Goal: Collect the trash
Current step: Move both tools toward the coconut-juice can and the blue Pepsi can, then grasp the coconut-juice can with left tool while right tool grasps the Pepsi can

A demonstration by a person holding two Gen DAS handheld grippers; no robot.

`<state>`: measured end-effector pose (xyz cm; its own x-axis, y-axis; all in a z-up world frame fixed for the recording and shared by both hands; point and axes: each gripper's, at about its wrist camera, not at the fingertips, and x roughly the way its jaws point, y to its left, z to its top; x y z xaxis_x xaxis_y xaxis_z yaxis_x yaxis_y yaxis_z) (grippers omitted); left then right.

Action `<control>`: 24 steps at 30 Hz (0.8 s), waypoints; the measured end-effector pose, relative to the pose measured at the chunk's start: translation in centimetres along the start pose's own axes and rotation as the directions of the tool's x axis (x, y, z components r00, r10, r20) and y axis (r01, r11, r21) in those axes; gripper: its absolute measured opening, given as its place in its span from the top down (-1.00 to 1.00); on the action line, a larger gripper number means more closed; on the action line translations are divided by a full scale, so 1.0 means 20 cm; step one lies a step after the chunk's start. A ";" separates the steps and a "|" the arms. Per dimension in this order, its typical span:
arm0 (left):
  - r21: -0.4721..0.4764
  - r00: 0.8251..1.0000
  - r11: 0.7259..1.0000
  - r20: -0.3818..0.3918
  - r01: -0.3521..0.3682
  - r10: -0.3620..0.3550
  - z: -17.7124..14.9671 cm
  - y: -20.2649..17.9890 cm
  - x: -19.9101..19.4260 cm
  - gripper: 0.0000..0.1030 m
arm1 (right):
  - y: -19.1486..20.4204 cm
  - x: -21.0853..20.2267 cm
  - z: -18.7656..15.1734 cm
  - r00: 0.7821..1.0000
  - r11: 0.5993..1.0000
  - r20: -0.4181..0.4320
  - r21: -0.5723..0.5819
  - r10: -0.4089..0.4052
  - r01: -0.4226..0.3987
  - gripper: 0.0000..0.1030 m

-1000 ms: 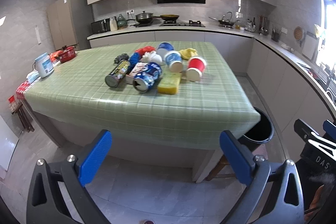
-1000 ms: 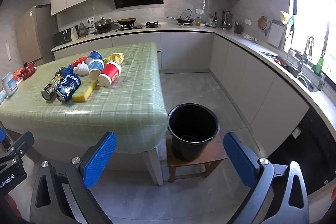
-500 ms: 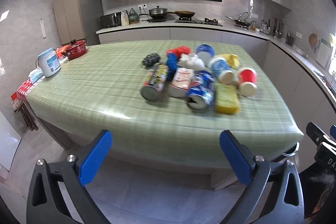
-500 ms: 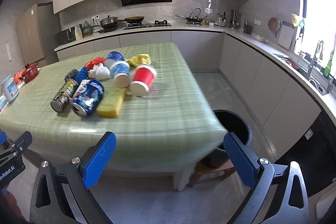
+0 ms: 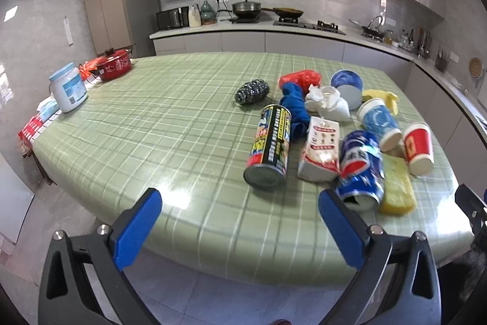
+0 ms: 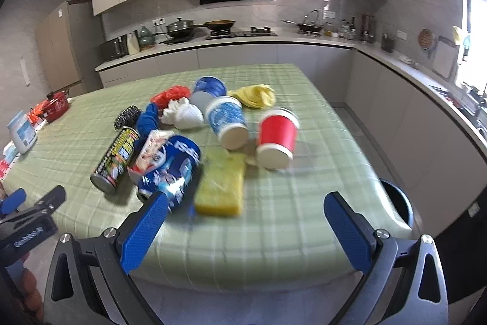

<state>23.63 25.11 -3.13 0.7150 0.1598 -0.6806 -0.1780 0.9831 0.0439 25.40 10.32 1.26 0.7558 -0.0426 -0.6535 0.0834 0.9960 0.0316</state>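
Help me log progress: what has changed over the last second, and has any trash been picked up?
Both tongs, left and right, moved forward toward the table; the trash pile now looms larger and the black bin has slid to the right view's edge. Nothing was taken hold of: both stay open and empty. The crushed blue can, sponge and cups lie unmoved.

Print covers the tall black and yellow can (image 5: 269, 146), the white carton (image 5: 321, 148) and the crushed blue can (image 5: 360, 165), none of it legible.
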 end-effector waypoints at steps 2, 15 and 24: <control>0.016 1.000 1.000 -0.008 0.006 -0.006 0.04 -0.01 0.07 -1.00 | 0.02 0.07 0.04 1.000 1.000 -0.013 0.010 0.022 -0.022 -1.00; 0.128 0.986 0.980 -0.088 0.151 -0.141 0.24 -0.02 0.50 -0.92 | 0.22 0.38 0.14 0.995 0.989 -0.055 0.111 -0.089 0.094 -1.00; 0.154 0.960 0.954 -0.152 0.256 -0.233 0.30 0.00 0.67 -0.72 | 0.35 0.56 0.16 0.991 0.984 -0.107 0.145 -0.085 0.100 -0.75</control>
<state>37.20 27.79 -7.83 0.6252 -0.0892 -0.7754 0.1173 0.9929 -0.0196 36.46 16.52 -3.40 0.6722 -0.1184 -0.7308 0.2521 0.9647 0.0756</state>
